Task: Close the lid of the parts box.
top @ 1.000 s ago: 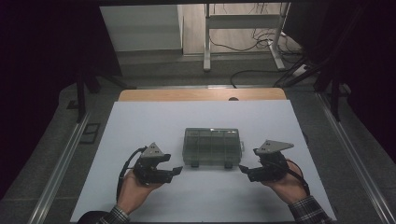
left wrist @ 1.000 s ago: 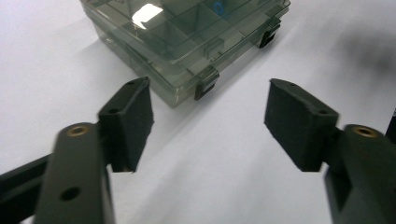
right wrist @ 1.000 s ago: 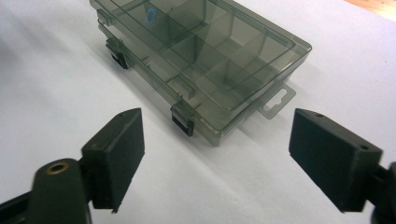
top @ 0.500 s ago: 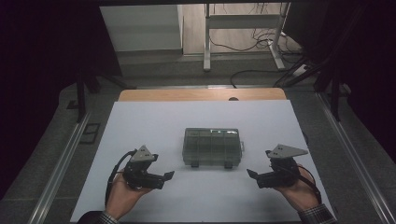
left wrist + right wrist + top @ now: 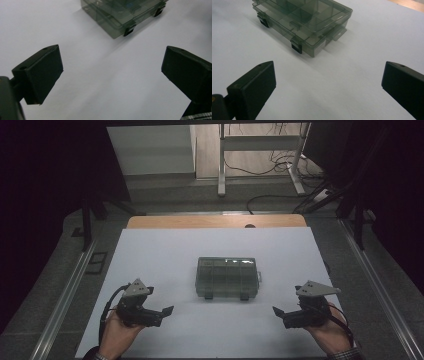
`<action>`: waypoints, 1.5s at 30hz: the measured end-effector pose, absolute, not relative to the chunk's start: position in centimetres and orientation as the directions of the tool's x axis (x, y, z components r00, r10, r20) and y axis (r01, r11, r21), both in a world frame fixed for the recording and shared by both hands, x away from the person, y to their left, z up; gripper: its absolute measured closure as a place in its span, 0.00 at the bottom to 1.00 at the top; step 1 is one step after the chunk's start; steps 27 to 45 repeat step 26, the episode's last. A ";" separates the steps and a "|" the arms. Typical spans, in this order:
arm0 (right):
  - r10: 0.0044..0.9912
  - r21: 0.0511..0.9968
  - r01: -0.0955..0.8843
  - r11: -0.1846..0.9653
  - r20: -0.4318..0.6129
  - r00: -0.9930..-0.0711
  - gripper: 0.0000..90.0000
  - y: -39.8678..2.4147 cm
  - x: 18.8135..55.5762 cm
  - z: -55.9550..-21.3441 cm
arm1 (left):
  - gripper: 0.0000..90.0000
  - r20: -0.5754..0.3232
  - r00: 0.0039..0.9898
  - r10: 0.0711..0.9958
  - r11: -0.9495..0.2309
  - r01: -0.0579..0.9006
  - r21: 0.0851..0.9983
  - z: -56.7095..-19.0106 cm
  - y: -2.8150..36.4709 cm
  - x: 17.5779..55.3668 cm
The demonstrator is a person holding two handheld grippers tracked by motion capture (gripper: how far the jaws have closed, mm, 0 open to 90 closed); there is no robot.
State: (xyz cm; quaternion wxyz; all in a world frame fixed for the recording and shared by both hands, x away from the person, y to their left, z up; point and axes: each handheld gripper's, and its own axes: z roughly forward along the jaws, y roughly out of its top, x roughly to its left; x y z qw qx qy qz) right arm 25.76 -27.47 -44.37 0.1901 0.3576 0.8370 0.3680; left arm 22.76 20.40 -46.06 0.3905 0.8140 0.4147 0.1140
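Closed compartment box point(image 5: 228, 277) — untouched, centre-table

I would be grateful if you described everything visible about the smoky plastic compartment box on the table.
The compartment box is a flat, rectangular case of smoky translucent plastic. Dividers show through its lid as several compartments. Two dark latches sit on the long side facing the person, and a small tab juts from one short end. The lid is down. The box lies flat near the middle of the white table, and nothing else touches it.
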 end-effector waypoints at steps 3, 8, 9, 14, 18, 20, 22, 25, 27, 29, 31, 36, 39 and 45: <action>0.748 0.756 0.464 0.462 -0.051 -0.662 0.00 -28.0 25.4 -44.4 | 0.03 -0.126 0.619 0.775 -0.347 0.584 0.733 -46.2 21.0 22.3; 0.761 0.756 0.470 0.455 -0.055 -0.647 0.00 -29.0 24.9 -44.5 | 0.01 -0.096 0.598 0.796 -0.351 0.585 0.731 -46.6 21.9 21.5; 0.764 0.757 0.473 0.451 -0.053 -0.643 0.00 -29.2 24.8 -44.6 | 0.01 -0.087 0.594 0.800 -0.356 0.585 0.729 -46.8 22.1 21.3; 0.776 0.757 0.479 0.444 -0.058 -0.628 0.00 -30.0 24.2 -45.1 | 0.00 -0.080 0.576 0.814 -0.352 0.598 0.720 -47.3 22.6 20.8; 0.789 0.756 0.493 0.431 -0.051 -0.613 0.00 -30.6 23.8 -45.6 | 0.00 -0.084 0.563 0.822 -0.335 0.598 0.728 -47.2 22.8 20.6; 0.794 0.750 0.505 0.426 -0.043 -0.607 0.00 -30.9 23.7 -46.0 | 0.00 -0.081 0.561 0.824 -0.338 0.600 0.725 -47.3 22.8 20.6; 0.796 0.743 0.517 0.425 -0.035 -0.604 0.00 -31.0 23.6 -46.2 | 0.00 -0.075 0.564 0.823 -0.345 0.600 0.721 -47.3 22.6 20.7; 0.801 0.753 0.510 0.416 -0.037 -0.598 0.00 -31.2 23.6 -46.2 | 0.00 -0.067 0.567 0.821 -0.357 0.600 0.716 -47.3 22.5 20.7; 0.801 0.749 0.517 0.413 -0.028 -0.599 0.00 -31.2 23.6 -46.2 | 0.00 -0.065 0.567 0.821 -0.359 0.602 0.713 -47.3 22.4 20.8; 0.801 0.749 0.517 0.413 -0.028 -0.599 0.00 -31.2 23.6 -46.2 | 0.00 -0.065 0.567 0.821 -0.359 0.602 0.713 -47.3 22.4 20.8; 0.801 0.749 0.517 0.413 -0.028 -0.599 0.00 -31.2 23.6 -46.2 | 0.00 -0.065 0.567 0.821 -0.359 0.602 0.713 -47.3 22.4 20.8; 0.801 0.749 0.517 0.413 -0.028 -0.599 0.00 -31.2 23.6 -46.2 | 0.00 -0.065 0.567 0.821 -0.359 0.602 0.713 -47.3 22.4 20.8; 0.801 0.749 0.517 0.413 -0.028 -0.599 0.00 -31.2 23.6 -46.2 | 0.00 -0.065 0.567 0.821 -0.359 0.602 0.713 -47.3 22.4 20.8; 0.801 0.749 0.517 0.413 -0.028 -0.599 0.00 -31.2 23.6 -46.2 | 0.00 -0.065 0.567 0.821 -0.359 0.602 0.713 -47.3 22.4 20.8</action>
